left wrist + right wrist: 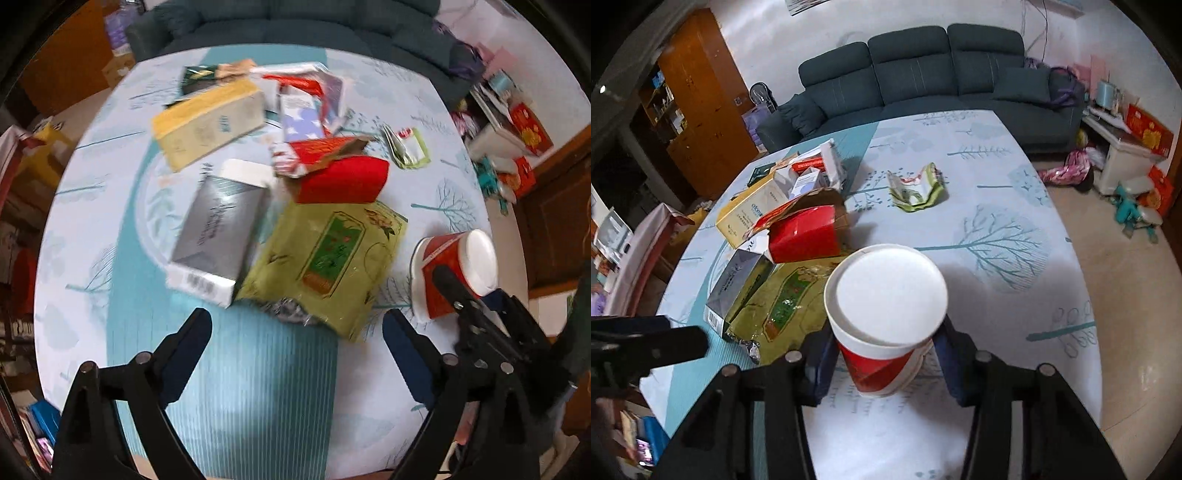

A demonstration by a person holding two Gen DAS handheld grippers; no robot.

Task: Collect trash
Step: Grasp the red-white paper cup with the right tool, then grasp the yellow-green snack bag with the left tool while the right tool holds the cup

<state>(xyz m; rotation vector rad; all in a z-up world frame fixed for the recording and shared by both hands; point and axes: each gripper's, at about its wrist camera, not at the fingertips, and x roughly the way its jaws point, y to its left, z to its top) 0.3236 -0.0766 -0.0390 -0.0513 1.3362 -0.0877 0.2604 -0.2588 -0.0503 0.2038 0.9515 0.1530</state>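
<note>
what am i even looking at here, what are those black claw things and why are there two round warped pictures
Those black claws are two-finger grippers, one held in each of a person's hands; there is no robot arm. Each gripper carries a fisheye camera looking along its fingers, hence two round, bent pictures of one table.

The left wrist view shows the left gripper open and empty above a pile of rubbish: a green foil packet, a grey box, a yellow box and a red carton. A crumpled green wrapper lies apart from the pile.

The right wrist view shows the right gripper with its fingers around a red and white paper cup lying on its side. It seems to grip the cup.
</note>
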